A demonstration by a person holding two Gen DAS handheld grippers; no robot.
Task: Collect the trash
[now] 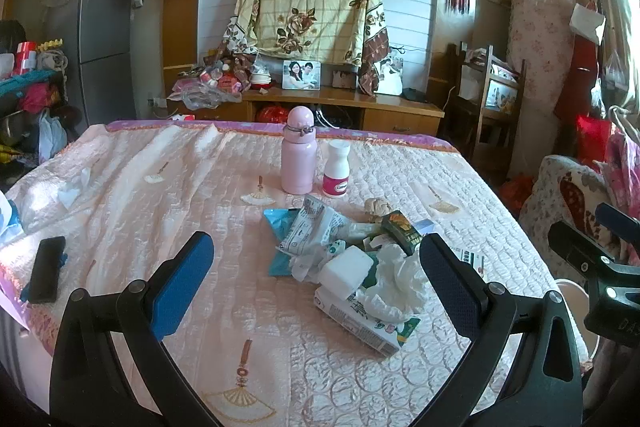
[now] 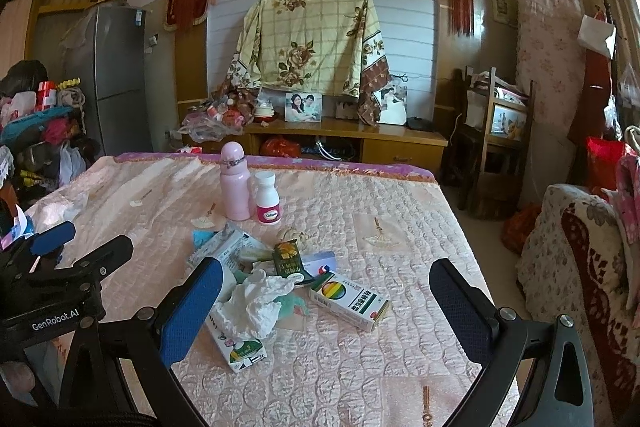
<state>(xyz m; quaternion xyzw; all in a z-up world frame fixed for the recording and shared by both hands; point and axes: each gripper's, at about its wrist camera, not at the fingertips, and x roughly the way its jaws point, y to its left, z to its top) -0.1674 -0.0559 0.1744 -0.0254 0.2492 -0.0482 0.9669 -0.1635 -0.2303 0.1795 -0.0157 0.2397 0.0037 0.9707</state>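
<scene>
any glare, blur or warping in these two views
Left wrist: strong fisheye bending with dark corners, a bright washed-out patch on the bedspread at left, window glare at the right edge. Right wrist: same barrel warp and black corners, light more even, the trash pile sharp, far wall softer.

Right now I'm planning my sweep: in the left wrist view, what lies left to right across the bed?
Black phone → crumpled tissue → pink bottle → white pill bottle → left gripper hovering open over the trash pile.

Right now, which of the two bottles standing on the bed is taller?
The pink bottle with the rounded cap is taller. The white bottle beside it, with the pink label, is shorter.
</scene>
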